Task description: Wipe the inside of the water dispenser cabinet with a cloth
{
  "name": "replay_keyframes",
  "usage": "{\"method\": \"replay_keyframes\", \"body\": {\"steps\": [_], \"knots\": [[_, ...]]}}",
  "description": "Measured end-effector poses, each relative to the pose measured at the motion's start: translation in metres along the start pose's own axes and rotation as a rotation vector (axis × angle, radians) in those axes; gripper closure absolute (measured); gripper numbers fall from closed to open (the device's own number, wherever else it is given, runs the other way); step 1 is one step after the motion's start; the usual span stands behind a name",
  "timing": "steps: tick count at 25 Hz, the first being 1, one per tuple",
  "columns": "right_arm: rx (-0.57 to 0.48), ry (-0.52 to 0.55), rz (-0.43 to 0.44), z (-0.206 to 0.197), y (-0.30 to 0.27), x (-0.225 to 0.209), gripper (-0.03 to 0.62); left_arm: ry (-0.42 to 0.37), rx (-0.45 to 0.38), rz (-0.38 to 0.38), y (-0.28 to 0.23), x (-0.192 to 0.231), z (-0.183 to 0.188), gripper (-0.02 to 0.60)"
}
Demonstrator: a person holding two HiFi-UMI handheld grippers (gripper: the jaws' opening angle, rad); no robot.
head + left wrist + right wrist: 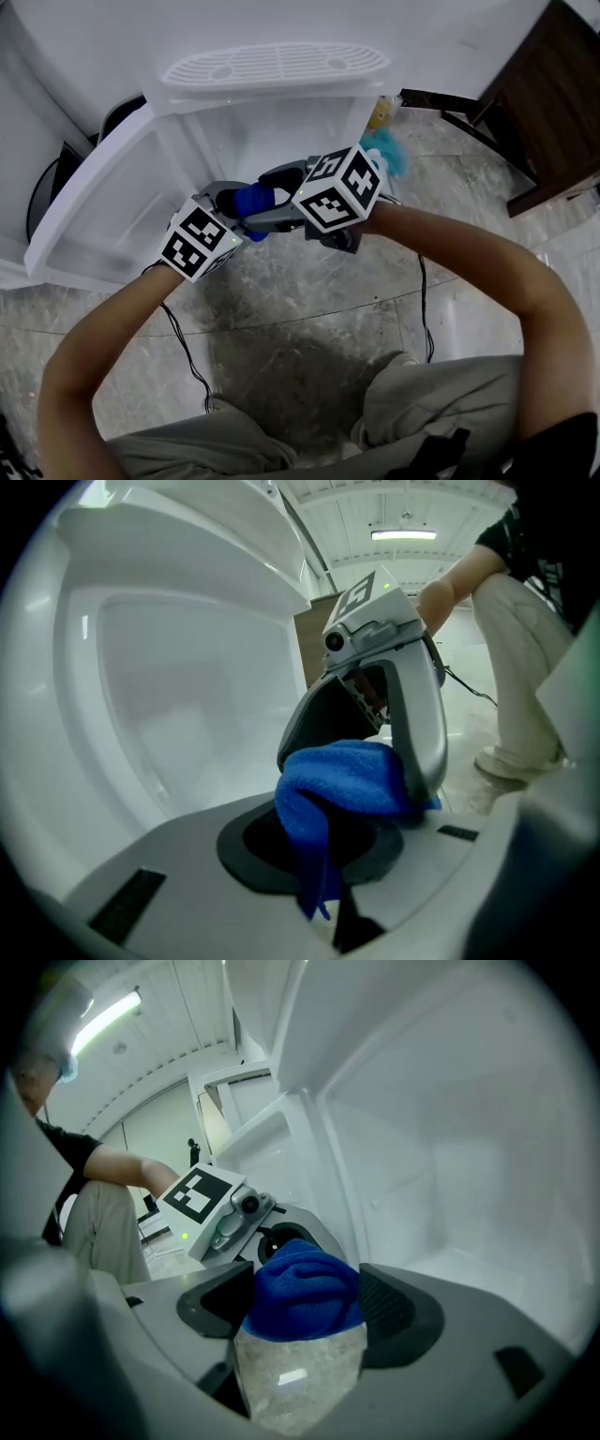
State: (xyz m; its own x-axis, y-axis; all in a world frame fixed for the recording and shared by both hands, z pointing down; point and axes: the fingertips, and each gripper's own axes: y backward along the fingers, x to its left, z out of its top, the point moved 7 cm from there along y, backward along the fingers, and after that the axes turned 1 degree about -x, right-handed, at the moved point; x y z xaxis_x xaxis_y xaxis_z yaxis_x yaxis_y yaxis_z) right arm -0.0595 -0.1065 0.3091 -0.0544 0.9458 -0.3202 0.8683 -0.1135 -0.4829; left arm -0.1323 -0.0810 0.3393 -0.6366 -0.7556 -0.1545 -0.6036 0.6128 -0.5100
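Observation:
The white water dispenser's cabinet [281, 127] stands open just beyond both grippers, its door [98, 211] swung out to the left. A blue cloth [255, 200] hangs between the two grippers in front of the opening. My left gripper [239, 210] is shut on the blue cloth [342, 775], which bunches up out of its jaws. My right gripper [264, 199] faces it from the right with its jaws wide apart. The cloth [305, 1288] sits in the gap between the right gripper's pads [394, 1302], which are not pinching it. The bare white cabinet wall [441, 1147] fills the right gripper view.
The dispenser's ribbed drip tray [277, 64] juts out above the cabinet. A light-blue and yellow object [386, 145] lies on the marble floor [309, 309] right of the dispenser. Dark wooden furniture [553, 94] stands at the far right. Cables [187, 352] trail toward the person's knees.

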Motion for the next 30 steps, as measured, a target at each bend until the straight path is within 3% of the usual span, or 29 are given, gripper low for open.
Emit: {"method": "replay_keyframes", "body": {"steps": [3,4,10,14,17,23,25,26,30], "knots": [[0.028,0.055,-0.042,-0.001,0.004,-0.003,0.435,-0.007,0.002,-0.007,-0.001,-0.003,0.0,0.525],[0.035,0.064,-0.049,-0.001,0.005,-0.003,0.447,-0.007,0.001,-0.011,-0.001,-0.004,0.001,0.525],[0.057,0.084,-0.051,-0.007,0.005,-0.005,0.468,-0.001,-0.001,-0.025,-0.006,-0.008,-0.002,0.525],[0.049,0.081,-0.085,-0.003,0.012,-0.011,0.476,0.098,-0.035,0.007,-0.008,-0.002,-0.002,0.487],[0.048,0.084,-0.151,0.002,0.021,-0.025,0.476,0.141,-0.044,0.017,-0.005,0.006,-0.004,0.428],[0.048,0.116,-0.379,0.002,0.044,-0.057,0.476,0.178,-0.066,0.039,0.004,0.015,-0.011,0.427],[0.044,0.124,-0.419,0.003,0.045,-0.063,0.476,0.183,-0.091,0.057,0.007,0.016,-0.01,0.458],[0.041,0.127,-0.429,0.003,0.044,-0.065,0.476,0.182,-0.1,0.063,0.009,0.016,-0.01,0.565],[0.024,0.159,-0.467,0.007,0.035,-0.073,0.476,0.159,-0.099,0.055,0.009,0.016,-0.01,0.575]]}}
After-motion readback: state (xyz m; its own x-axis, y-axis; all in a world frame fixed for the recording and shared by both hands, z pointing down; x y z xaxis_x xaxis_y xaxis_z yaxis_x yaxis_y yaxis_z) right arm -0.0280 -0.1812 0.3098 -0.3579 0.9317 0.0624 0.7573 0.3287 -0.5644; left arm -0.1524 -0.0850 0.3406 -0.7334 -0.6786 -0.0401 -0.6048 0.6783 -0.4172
